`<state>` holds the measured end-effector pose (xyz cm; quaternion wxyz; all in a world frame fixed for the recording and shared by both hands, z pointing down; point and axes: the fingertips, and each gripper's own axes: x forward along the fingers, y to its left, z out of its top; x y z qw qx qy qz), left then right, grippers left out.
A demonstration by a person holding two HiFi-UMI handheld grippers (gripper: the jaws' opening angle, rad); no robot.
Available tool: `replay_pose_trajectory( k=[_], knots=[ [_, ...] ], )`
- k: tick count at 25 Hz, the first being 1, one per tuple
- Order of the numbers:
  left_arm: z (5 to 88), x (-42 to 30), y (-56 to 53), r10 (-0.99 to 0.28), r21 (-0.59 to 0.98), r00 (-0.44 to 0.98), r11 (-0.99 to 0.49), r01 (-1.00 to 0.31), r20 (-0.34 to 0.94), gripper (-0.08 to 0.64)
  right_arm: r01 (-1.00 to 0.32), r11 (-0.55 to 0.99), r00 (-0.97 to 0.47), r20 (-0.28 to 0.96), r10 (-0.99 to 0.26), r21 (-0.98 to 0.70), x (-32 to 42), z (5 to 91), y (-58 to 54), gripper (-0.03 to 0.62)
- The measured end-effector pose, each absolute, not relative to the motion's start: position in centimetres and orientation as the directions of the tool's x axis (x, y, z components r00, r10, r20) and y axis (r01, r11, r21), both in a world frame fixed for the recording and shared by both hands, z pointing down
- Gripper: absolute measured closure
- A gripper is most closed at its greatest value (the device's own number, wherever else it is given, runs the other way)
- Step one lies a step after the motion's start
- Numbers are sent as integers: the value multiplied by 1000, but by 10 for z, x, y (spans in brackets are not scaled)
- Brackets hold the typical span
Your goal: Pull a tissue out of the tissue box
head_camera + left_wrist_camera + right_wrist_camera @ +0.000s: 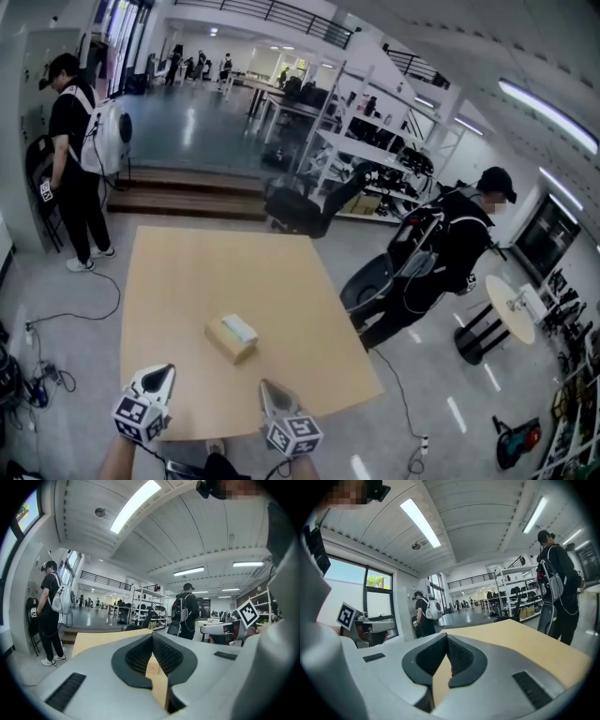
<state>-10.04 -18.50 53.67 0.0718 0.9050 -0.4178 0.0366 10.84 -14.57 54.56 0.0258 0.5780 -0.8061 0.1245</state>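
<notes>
A tan tissue box (pixel 232 336) with a pale tissue at its top opening lies near the middle of the wooden table (pixel 216 272). My left gripper (pixel 167 370) hovers at the table's near edge, left of the box and short of it, its jaws together and empty. My right gripper (pixel 265 384) sits at the near edge just right of the box, also closed and empty. In the left gripper view the left gripper (pixel 152 635) shows its dark pads meeting at the tip; the right gripper (pixel 446 635) looks the same in its own view. Neither gripper view shows the box.
A person with a white backpack (pixel 75 159) stands left of the table. Another person in black (pixel 455 248) stands at its right, beside a black chair (pixel 367 281). A tipped office chair (pixel 300 211) lies beyond the far edge. Cables (pixel 56 319) run over the floor at left.
</notes>
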Motion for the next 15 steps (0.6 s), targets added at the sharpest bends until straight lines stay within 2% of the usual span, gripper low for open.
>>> replay_pose_trajectory(
  k=[15],
  knots=[
    [546,-82,-258,-768,114,619,-608,-785,163,552,-924,327,-368,227,-902,-199,126,562,-225,581]
  ],
)
